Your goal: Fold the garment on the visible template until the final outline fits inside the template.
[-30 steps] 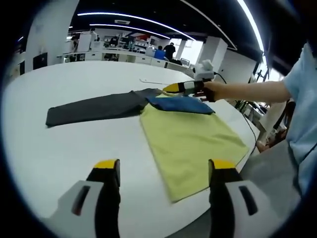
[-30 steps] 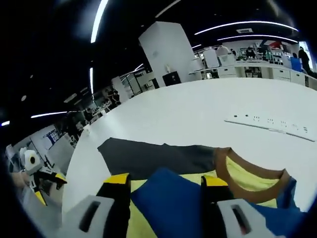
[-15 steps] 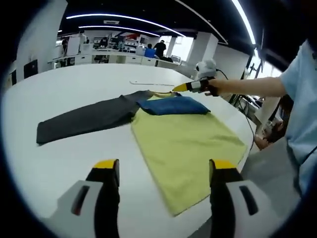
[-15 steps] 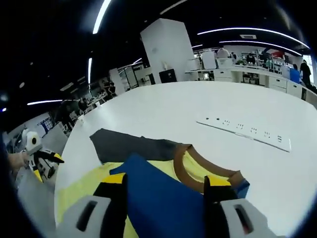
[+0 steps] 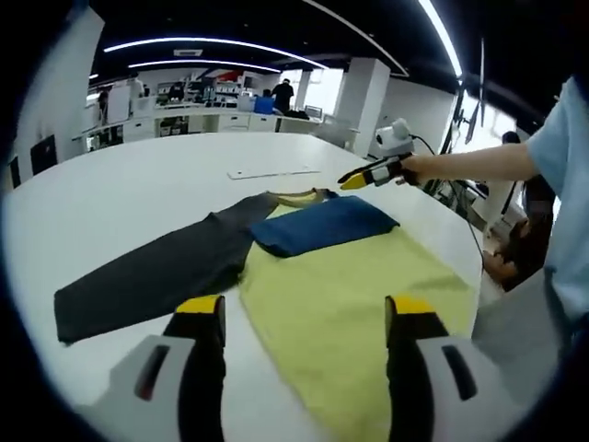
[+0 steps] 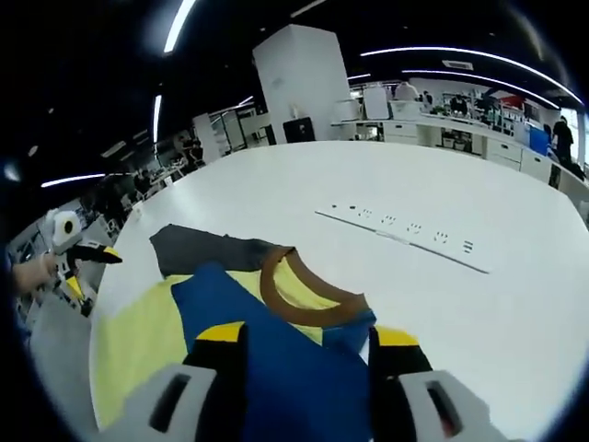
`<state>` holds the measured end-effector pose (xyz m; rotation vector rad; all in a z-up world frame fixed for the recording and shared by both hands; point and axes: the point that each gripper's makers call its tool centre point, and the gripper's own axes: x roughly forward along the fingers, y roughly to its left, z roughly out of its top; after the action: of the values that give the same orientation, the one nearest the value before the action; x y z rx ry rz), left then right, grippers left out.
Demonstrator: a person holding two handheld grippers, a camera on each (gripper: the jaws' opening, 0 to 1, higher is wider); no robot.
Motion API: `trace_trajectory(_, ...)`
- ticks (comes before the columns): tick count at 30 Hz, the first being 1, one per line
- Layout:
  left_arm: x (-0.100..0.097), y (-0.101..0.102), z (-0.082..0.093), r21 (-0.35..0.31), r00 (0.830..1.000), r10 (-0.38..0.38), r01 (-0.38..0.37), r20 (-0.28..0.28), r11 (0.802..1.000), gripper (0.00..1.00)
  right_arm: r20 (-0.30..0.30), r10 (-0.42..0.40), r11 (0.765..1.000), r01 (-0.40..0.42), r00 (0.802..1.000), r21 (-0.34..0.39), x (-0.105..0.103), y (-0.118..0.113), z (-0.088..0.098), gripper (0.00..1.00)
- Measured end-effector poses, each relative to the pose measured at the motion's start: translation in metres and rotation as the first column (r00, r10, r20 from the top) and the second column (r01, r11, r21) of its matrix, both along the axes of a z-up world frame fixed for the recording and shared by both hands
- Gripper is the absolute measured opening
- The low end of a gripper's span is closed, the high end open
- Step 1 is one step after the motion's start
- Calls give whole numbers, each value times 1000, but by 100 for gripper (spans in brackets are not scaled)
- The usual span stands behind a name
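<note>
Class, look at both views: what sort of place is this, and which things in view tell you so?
Probably an open-plan lab or office workspace. A big white table holds a yellow shirt, long strip lights run across a dark ceiling, and desks with equipment line the back, where people stand.

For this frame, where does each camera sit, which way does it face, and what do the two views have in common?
Left gripper view: rides the left tongs, open, low near the hem of the yellow shirt, facing its blue sleeve, grey sleeve and the right tongs in a hand.
Right gripper view: rides the right tongs, open over the blue sleeve, facing the brown collar and white strip.
Shared: shirt, both sleeves, white table.
</note>
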<state>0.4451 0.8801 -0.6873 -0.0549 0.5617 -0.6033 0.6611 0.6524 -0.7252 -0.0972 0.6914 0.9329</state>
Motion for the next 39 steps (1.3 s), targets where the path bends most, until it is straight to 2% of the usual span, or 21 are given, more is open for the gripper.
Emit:
trace_trajectory(4,24,-19,3,-27,999,-23,23,26,999,67,-30,-13,1000,12,999,-26,13,-15,-11,33)
trace_trajectory(8,41,-36,1,-35,998,-55,56,33,998,67,-41,13,998,-15,999,-64,14,-21,-19,29)
trace_trajectory(11,53,-42,-4,-57,998,-50,51,23,997,64,-66,32,997,-36,997,-74,15,-24,-27,25)
trace_trajectory(15,68,-42,-17,-51,1000,-14,14,-18,999,59,-61,59,992,-65,996,-106,16,-25,-31,20)
trace_trajectory(18,78,-45,-25,-96,999,25,-29,-48,995,52,-58,88,988,-94,994,-124,16,-22,-33,18)
trace_trajectory(21,91,-43,-36,-104,993,86,-93,-75,990,44,-53,112,983,-119,992,-141,16,-20,-35,16)
trace_trajectory(23,98,-39,-45,-79,989,118,-125,-83,989,42,-47,123,980,-128,991,-154,17,-21,-37,15)
trace_trajectory(26,102,-37,-57,-52,985,140,-146,-101,988,39,-42,121,979,-126,992,-162,20,-22,-40,12)
trace_trajectory(27,102,-36,-61,-57,980,158,-166,-124,984,36,-47,128,979,-134,991,-154,19,-21,-40,11)
trace_trajectory(31,105,-39,-68,-77,975,165,-178,-149,981,31,-58,164,975,-171,985,-144,16,-16,-41,8)
trace_trajectory(35,108,-37,-72,-90,965,196,-214,-173,973,29,-88,194,972,-204,977,-119,7,-8,-39,6)
trace_trajectory(39,112,-35,-72,-115,959,216,-239,-183,964,24,-74,205,966,-214,976,-144,10,-11,-43,6)
